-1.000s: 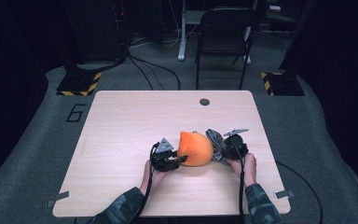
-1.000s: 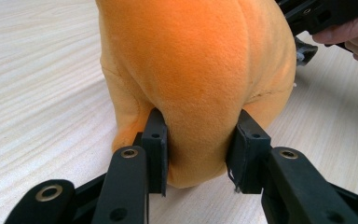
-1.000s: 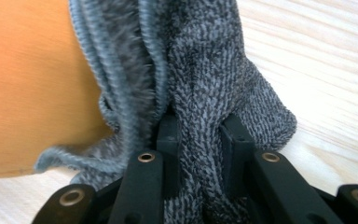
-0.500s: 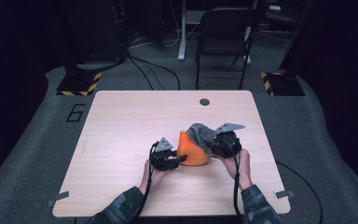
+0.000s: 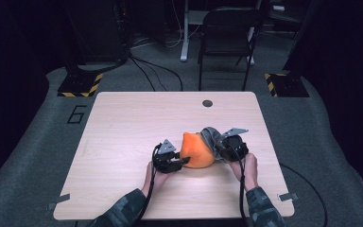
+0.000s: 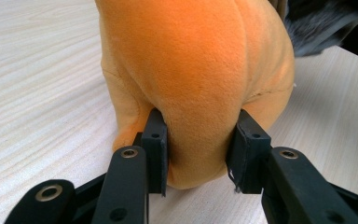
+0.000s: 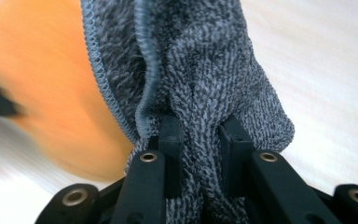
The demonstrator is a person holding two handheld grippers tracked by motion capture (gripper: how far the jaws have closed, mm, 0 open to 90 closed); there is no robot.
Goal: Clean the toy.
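Observation:
An orange plush thing [image 5: 196, 151] lies on the wooden table [image 5: 123, 123], right of centre and toward the near edge. My left gripper [image 5: 177, 161] is shut on its left end; in the left gripper view the two black pads [image 6: 154, 149] squeeze the orange plush [image 6: 196, 70]. A grey terry cloth [image 5: 210, 136] hangs against the plush's right upper side. My right gripper [image 5: 220, 149] is shut on that cloth; in the right gripper view a bunched fold of grey cloth [image 7: 191, 70] sits between the pads [image 7: 233, 144], with the orange plush [image 7: 42, 79] blurred at the left.
A small round dark grommet [image 5: 207, 103] sits near the table's far edge. A black chair [image 5: 227, 33] and cables stand on the floor beyond the table. Bare tabletop stretches to the left and behind the plush.
The right gripper has risen a little with the grey cloth, which now sits higher on the plush's right side. The left gripper has kept still on the orange plush.

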